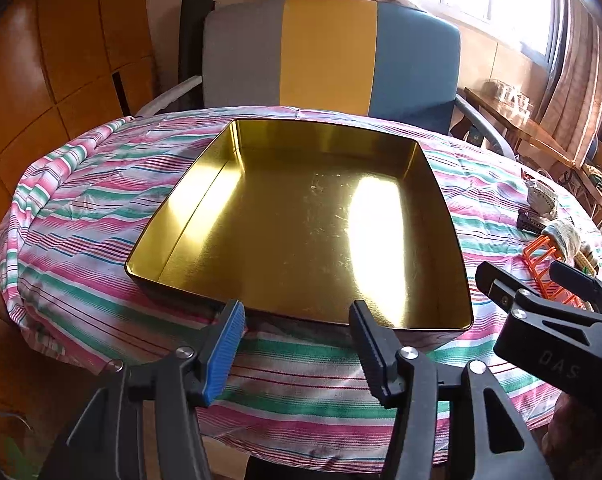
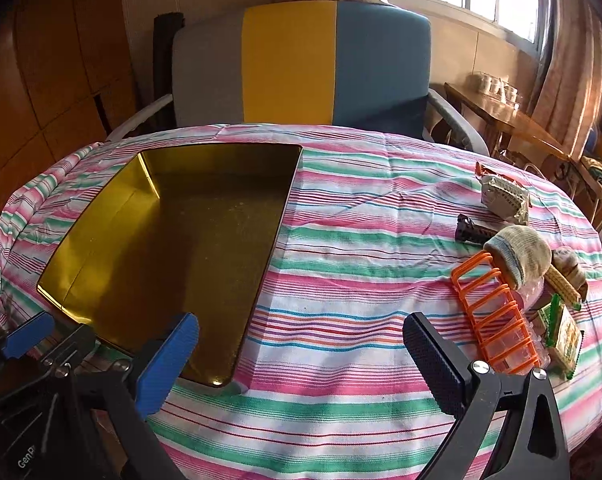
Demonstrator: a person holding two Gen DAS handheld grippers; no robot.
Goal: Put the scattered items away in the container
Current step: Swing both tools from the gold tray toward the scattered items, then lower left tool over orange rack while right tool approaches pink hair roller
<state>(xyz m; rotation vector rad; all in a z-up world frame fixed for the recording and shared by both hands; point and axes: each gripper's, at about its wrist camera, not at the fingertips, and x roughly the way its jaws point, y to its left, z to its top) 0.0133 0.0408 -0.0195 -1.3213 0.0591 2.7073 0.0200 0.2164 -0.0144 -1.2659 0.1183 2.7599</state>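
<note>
The striped desk [image 2: 361, 208] carries the empty gold container [image 1: 301, 216] just ahead of the left tool [image 1: 297, 356], which is spread and holds nothing. Right tool [image 2: 301, 364] is also spread and empty. Scattered items: orange rack [image 2: 493, 320], sock [image 2: 517, 252], both right of it. Bare cloth between gives room; approach the rack low, clearing the tin's rim.
</note>
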